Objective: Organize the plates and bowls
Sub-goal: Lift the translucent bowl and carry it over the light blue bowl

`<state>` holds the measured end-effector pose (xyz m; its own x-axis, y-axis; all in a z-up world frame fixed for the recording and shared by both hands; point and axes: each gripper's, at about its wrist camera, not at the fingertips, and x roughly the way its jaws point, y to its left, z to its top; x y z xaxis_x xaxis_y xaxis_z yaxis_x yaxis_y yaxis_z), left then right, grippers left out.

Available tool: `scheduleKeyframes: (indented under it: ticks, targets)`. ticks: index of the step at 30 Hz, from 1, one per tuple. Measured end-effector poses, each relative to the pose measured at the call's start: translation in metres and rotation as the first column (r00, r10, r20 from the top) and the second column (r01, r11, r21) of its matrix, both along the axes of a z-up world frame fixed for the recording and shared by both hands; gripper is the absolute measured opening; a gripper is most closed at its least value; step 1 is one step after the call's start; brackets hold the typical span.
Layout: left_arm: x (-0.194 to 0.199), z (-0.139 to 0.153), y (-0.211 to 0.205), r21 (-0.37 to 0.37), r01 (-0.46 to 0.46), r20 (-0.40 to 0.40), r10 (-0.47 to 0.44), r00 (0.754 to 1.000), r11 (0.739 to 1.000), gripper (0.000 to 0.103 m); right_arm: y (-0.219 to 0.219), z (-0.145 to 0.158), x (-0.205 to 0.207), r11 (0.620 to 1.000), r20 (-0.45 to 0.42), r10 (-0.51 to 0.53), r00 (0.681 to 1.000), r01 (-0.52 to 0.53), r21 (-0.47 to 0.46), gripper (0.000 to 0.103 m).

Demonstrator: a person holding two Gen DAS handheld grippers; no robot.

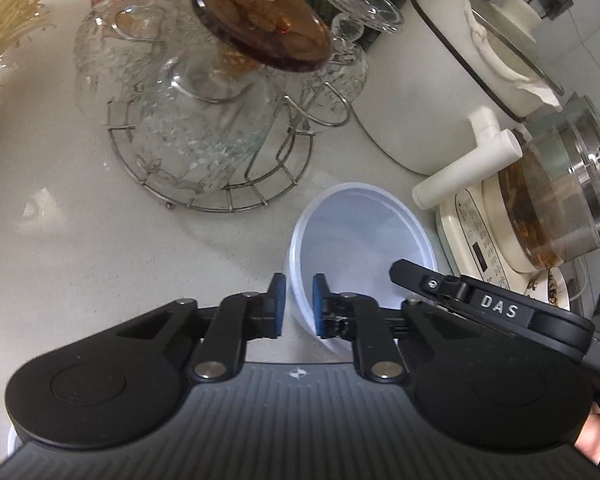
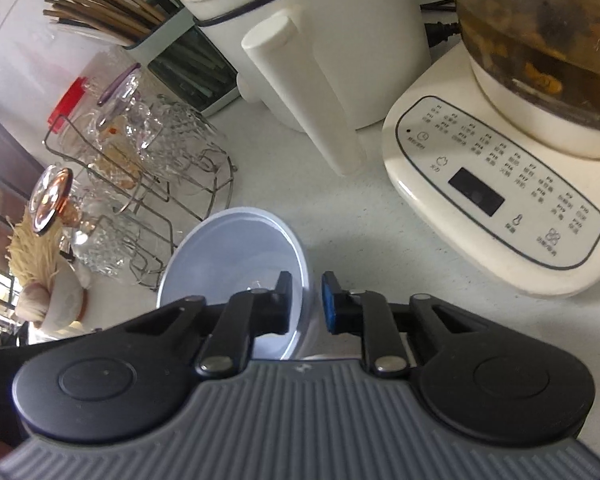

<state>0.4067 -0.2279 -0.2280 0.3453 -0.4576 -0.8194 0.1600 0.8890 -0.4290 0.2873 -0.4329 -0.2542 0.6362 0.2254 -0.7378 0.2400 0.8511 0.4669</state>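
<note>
A translucent white plastic bowl sits on the pale counter in front of both grippers. My left gripper straddles the bowl's near-left rim, one blue pad outside and one inside, with a narrow gap around the wall. The right gripper's black finger shows in the left wrist view, reaching over the bowl's right rim. In the right wrist view the same bowl lies at lower centre. My right gripper straddles its right rim, one finger inside, one outside. Whether either pair of pads presses the wall is unclear.
A wire rack with upturned glass cups and an amber-lidded glass jar stands behind the bowl. A white pot with a long handle and a glass kettle on a cream base crowd the right. Chopsticks stand in a holder.
</note>
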Motion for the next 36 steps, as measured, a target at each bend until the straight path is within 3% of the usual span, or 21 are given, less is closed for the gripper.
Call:
scheduleKeyframes:
  ticks: [6, 27, 36]
  targets:
    - [0.000, 0.008, -0.003, 0.032, 0.027, 0.035, -0.028, 0.999, 0.999, 0.012, 0.001, -0.001, 0.003, 1.000, -0.002, -0.006, 1.000, 0.006, 0.012, 0.015]
    - [-0.015, 0.071, 0.016, -0.039, 0.045, 0.163, -0.038, 0.986, 0.998, 0.012, 0.007, 0.052, -0.025, 0.999, 0.144, -0.041, 0.989, 0.041, 0.004, 0.014]
    - [-0.035, 0.088, 0.025, -0.064, 0.059, 0.168, -0.048, 0.985, 0.996, 0.012, 0.018, 0.072, -0.055, 0.998, 0.181, -0.044, 0.982, 0.052, -0.040, 0.014]
